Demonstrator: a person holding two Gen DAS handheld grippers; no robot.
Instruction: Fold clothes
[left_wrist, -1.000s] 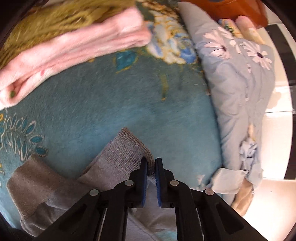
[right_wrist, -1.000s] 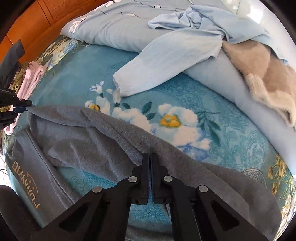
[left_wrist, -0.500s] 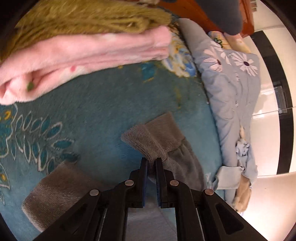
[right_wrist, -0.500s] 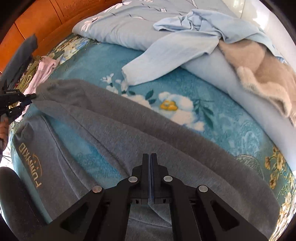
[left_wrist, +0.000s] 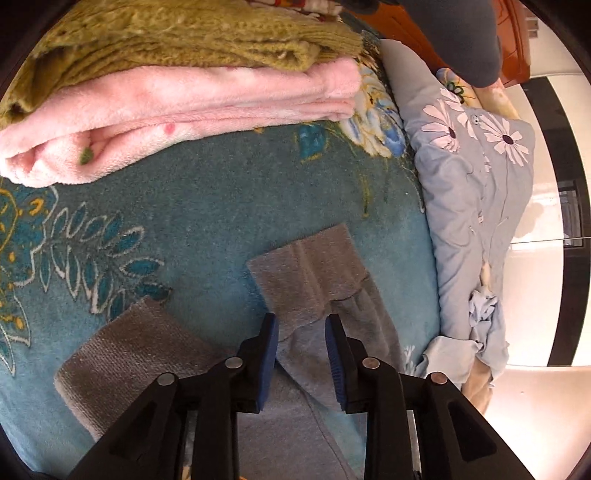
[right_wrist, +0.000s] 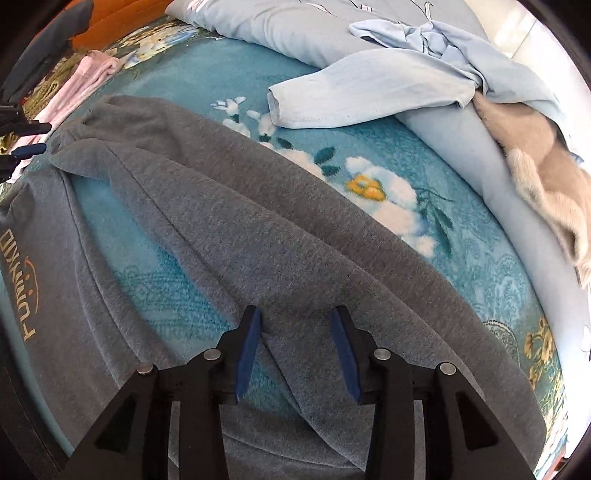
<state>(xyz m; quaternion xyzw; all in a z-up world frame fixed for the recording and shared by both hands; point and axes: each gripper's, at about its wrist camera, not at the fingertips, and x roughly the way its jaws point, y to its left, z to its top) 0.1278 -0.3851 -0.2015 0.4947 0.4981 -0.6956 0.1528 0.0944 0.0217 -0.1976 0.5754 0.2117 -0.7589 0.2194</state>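
Grey sweatpants (right_wrist: 258, 229) lie spread across the teal flowered blanket (right_wrist: 207, 70), one leg laid diagonally and the other along the left with gold lettering (right_wrist: 22, 280). In the left wrist view a ribbed leg cuff (left_wrist: 306, 273) rests flat just ahead of my left gripper (left_wrist: 301, 325), which is open with the fabric lying loose between its blue pads. A second cuff (left_wrist: 122, 350) lies to the lower left. My right gripper (right_wrist: 295, 325) is open above the upper part of the pants, holding nothing. The left gripper (right_wrist: 22, 138) also shows at the far left edge of the right wrist view.
A stack of folded clothes, a pink fleece (left_wrist: 177, 110) under an olive knit (left_wrist: 184, 33), sits beyond the cuffs. A light blue garment (right_wrist: 373, 85) and a beige fuzzy one (right_wrist: 543, 184) lie unfolded on the rolled pale blue quilt (left_wrist: 476, 206). A person's dark sleeve (left_wrist: 458, 33) hangs above.
Both grippers have opened and let go of the grey pants. The leg they carried now lies flat on the blanket, its cuff laid down near the pink and olive stack.
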